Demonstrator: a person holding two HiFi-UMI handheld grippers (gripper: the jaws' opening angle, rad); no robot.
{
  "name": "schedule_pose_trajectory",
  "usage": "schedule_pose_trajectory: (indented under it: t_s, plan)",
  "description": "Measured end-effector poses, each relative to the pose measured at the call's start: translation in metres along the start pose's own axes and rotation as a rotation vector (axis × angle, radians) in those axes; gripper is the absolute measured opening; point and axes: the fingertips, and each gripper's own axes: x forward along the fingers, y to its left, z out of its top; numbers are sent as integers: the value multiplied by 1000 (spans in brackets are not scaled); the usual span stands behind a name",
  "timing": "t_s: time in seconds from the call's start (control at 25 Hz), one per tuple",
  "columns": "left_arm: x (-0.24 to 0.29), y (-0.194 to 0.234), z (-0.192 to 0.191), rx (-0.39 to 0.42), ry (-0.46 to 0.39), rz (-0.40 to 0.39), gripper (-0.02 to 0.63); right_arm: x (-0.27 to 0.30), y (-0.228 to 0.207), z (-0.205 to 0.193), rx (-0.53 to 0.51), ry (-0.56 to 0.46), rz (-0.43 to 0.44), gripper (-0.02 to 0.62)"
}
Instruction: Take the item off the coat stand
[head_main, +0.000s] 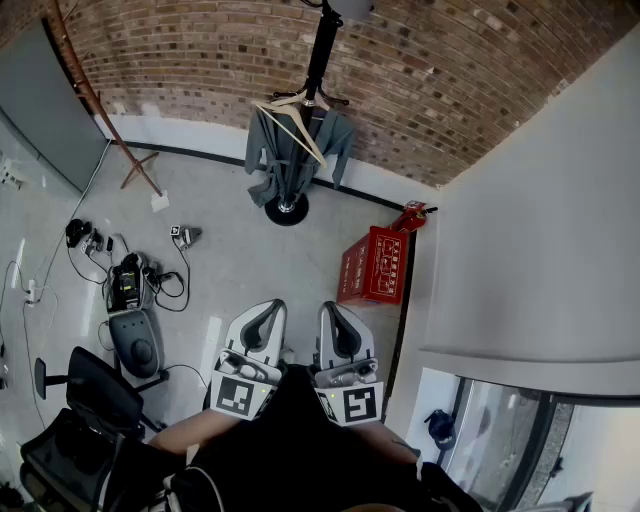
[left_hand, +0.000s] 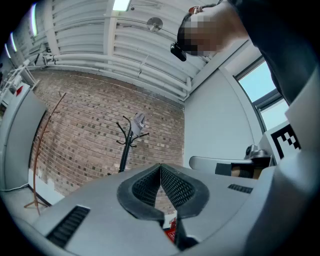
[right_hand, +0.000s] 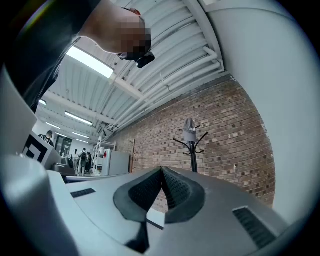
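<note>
In the head view we hold the left gripper and the right gripper low, side by side and close to our body. Both have their jaws together and nothing in them. The stand rises by the brick wall, well apart from us across the floor. A grey garment hangs on it from a wooden hanger. A red crate sits off to the right.

In the left gripper view the pads meet at their tips with nothing between them. Beyond them the stand looks small and far off, with a grey cap on its top.

In the right gripper view the jaws are likewise closed and empty, and the cap sits on the distant stand.

We judge that the task is at its very start, with the approach not yet made. We cannot tell whether the item meant is the cap or the garment. Next we would need to walk up to the stand, open one gripper's jaws, raise it to the item and close on it. Then we would lift it up clear of its peg before drawing it away.
</note>
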Motion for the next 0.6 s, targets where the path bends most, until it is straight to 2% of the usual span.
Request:
schedule_pose_trajectory:
  t_s: [0.2, 0.4, 0.6]
  plan:
    - [2, -7, 12, -13, -58, 7, 18, -11, -5, -1, 7, -16, -7, 17]
    - [2, -11, 7, -6, -38, 33, 17, -23, -10, 3, 12, -35, -6, 17]
    - [3, -28, 4, -2, -32, 22, 18, -35, -15, -5, 97, -22, 20, 18]
